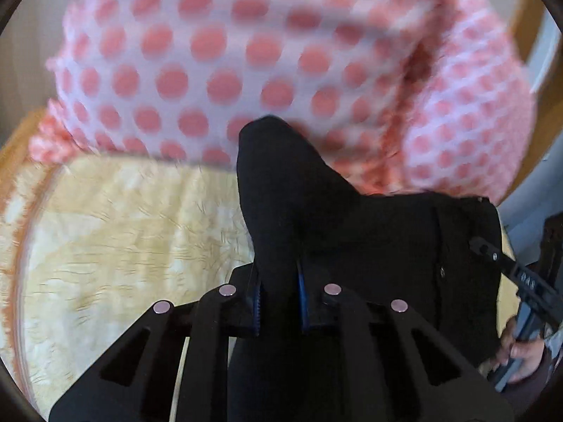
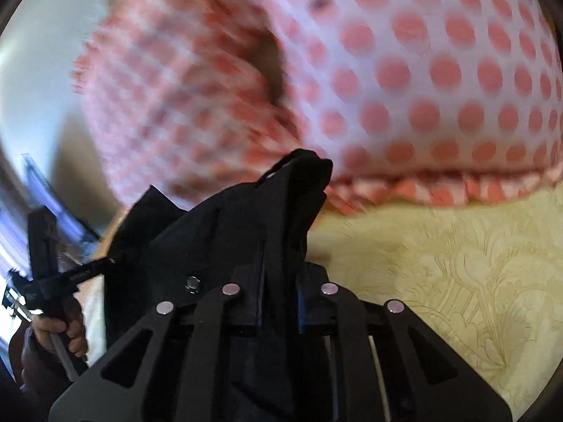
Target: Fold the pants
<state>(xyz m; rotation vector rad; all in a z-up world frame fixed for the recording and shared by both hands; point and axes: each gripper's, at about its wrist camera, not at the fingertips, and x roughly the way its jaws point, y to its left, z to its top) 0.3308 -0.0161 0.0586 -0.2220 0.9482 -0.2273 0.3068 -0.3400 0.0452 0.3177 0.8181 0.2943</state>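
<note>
Black fabric pants [image 1: 352,232] are held up off the pale yellow floral-embossed bed cover [image 1: 123,232], pinched at two points; left hand-held gripper [image 1: 279,292] is clenched on one bunched black edge, fabric seen rising from between the blue-padded fingers [image 1: 304,295]; right hand-held gripper [image 2: 279,292] is likewise clamped on the other bunch, with a metal button or rivet [image 2: 193,284] just beside its left linkage; that probably marks the waistband, though it cannot be told for certain.

Landmark: large pink-and-white polka-dot pillow [image 2: 440,70] with frilled edge, lying on the bed cover; both held corners are in front of the pillow, apart from it, above the cover; in the left wrist view the other gripper's black frame [image 1: 520,274] and the person's fingers [image 1: 520,351] show at the far right, so the garment spans between the two grasps.

Judged step: garment is suspended so the cloth hangs and straightens before being laid flat in front of the pillow; folding proper looks not yet begun; how the lower part hangs is hidden; pillow is blurred, so motion is likely.

Risk: thick bunching in the jaws may slip unevenly.
</note>
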